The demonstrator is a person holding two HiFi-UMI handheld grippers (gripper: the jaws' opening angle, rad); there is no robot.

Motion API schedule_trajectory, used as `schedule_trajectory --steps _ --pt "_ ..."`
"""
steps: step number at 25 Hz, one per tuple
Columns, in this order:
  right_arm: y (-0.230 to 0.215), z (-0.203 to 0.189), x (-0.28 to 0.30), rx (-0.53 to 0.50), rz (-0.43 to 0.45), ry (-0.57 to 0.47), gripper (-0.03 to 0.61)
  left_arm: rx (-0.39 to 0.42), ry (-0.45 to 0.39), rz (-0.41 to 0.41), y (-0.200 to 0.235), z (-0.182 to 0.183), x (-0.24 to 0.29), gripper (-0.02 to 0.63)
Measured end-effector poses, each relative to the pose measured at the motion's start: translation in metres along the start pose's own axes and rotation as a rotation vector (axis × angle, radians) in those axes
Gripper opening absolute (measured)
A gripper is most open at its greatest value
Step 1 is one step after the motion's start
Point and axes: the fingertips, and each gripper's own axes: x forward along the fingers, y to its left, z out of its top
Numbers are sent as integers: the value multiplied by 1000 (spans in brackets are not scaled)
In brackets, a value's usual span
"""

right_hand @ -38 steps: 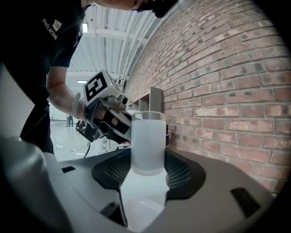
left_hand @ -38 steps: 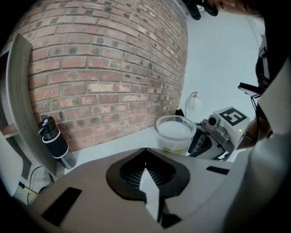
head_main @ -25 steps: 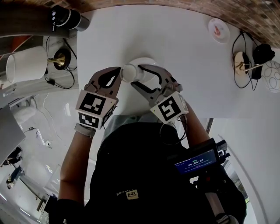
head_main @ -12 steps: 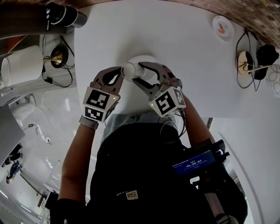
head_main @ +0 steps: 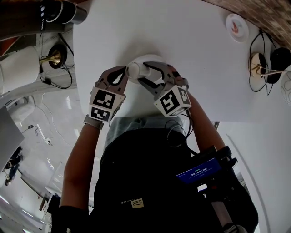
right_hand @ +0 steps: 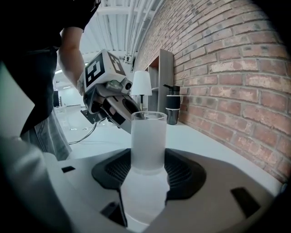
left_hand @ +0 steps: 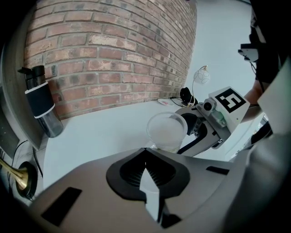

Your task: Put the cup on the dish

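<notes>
A frosted cup point(head_main: 135, 71) stands upright in my right gripper point(head_main: 142, 74), which is shut on its lower part. In the right gripper view the cup point(right_hand: 148, 139) rises straight up from between the jaws of the right gripper point(right_hand: 148, 172). The cup is over the near edge of a white dish point(head_main: 152, 59) on the white table point(head_main: 195, 68); whether it touches the dish is hidden. My left gripper point(head_main: 124, 75) is just left of the cup, shut with nothing in it. From the left gripper point(left_hand: 152, 186) the cup point(left_hand: 166, 132) shows close ahead.
A dark bottle point(head_main: 59, 11) stands at the table's far left corner by the brick wall point(left_hand: 113, 50). A small white saucer point(head_main: 237, 27) and black cabled items point(head_main: 277, 59) lie at the far right. A lamp with a white shade point(head_main: 18, 68) is off the table's left edge.
Both grippers and the cup have edged slightly farther over the table toward the dish. The right gripper's hold on the cup is unchanged.
</notes>
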Motion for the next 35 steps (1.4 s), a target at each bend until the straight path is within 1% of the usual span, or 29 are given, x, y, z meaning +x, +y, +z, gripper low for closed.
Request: schedule_trajectory --steps 6,12,16,23,29,35 --pt "4 -11 12 -15 27 22 230 26 24 13 2 -10 4 6" --pt "10 -27 19 -31 48 69 230 -2 30 22 7 -15 10 6" --pt "11 -37 21 -28 42 111 230 -13 44 18 6 -19 15 6" --pt "7 -47 26 -36 34 154 229 -32 57 13 3 -23 23 6" --pt "5 -48 28 -46 26 168 229 -46 83 25 7 -30 29 6" --pt "4 -51 30 -66 29 194 229 -47 91 31 5 -31 30 6"
